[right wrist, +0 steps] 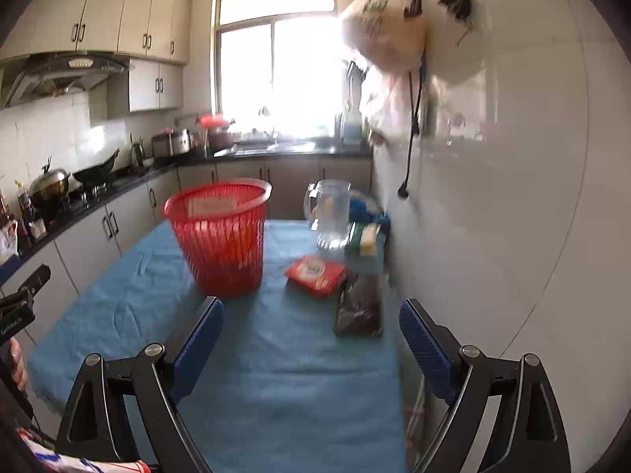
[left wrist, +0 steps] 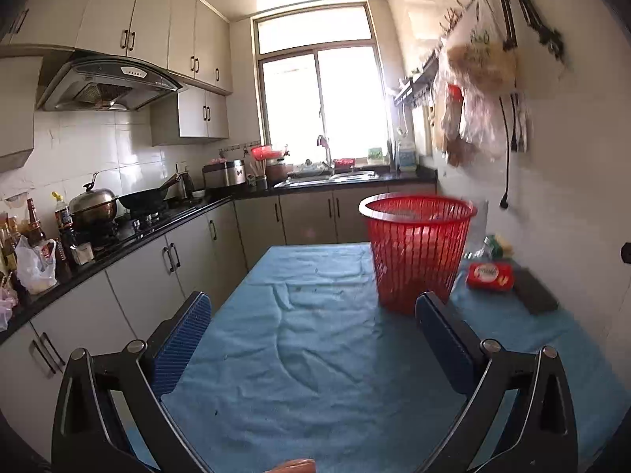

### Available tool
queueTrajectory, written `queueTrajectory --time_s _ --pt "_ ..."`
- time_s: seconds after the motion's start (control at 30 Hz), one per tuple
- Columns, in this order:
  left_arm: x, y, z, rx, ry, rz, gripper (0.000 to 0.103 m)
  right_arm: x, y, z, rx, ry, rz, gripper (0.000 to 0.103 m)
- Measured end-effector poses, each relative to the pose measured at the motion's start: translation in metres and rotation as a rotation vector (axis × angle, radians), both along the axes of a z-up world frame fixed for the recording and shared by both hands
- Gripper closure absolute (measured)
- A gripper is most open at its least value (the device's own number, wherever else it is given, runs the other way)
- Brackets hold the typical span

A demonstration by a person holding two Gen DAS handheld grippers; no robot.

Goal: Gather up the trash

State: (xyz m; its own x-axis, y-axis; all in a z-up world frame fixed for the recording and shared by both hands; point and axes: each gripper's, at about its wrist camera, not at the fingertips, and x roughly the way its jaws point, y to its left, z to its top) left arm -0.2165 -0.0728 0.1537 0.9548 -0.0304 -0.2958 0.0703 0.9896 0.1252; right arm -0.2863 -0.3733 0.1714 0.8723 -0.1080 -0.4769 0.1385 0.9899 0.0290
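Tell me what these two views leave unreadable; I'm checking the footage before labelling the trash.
- Red basket: contents hazy behind its mesh in both wrist views.
- Red packet: print blurred, unreadable.
- Dark packet: contents unclear, smeared by motion.
- Things behind the clear jug: partly hidden by it; in the left view, by the basket.

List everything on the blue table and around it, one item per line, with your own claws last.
basket: one, red mesh, upright on the table, left of the packets
red packet: one, red, lying flat right of the basket
dark packet: one, black, lying nearer the camera than the red packet, by the wall
jug: one, clear, standing at the far right of the table
tablecloth: one, blue, covering the table
hanging bags: several, clear and pale, on the right wall
wok: one, black, on the stove
left claw: open, empty
right claw: open, empty
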Motion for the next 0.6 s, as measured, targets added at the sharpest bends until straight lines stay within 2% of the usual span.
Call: queueTrajectory --time_s 0.13,0.3,0.43,0.6 --pt "0.010 0.004 -0.029 0.028 0.048 0.023 0.000 0.012 0.024 -0.039 0.053 0.028 0.052 0.010" --pt "0.016 0.013 -0.053 0.017 0.105 0.051 0.000 0.029 0.066 -0.075 0.110 0.029 0.101 0.010" --pt "0.018 0.020 -0.068 -0.016 0.156 0.048 0.000 0.034 0.085 -0.091 0.094 0.004 0.066 0.010" --pt "0.021 0.020 -0.080 -0.025 0.203 0.037 0.000 0.038 0.084 -0.106 0.148 -0.002 -0.013 0.010"
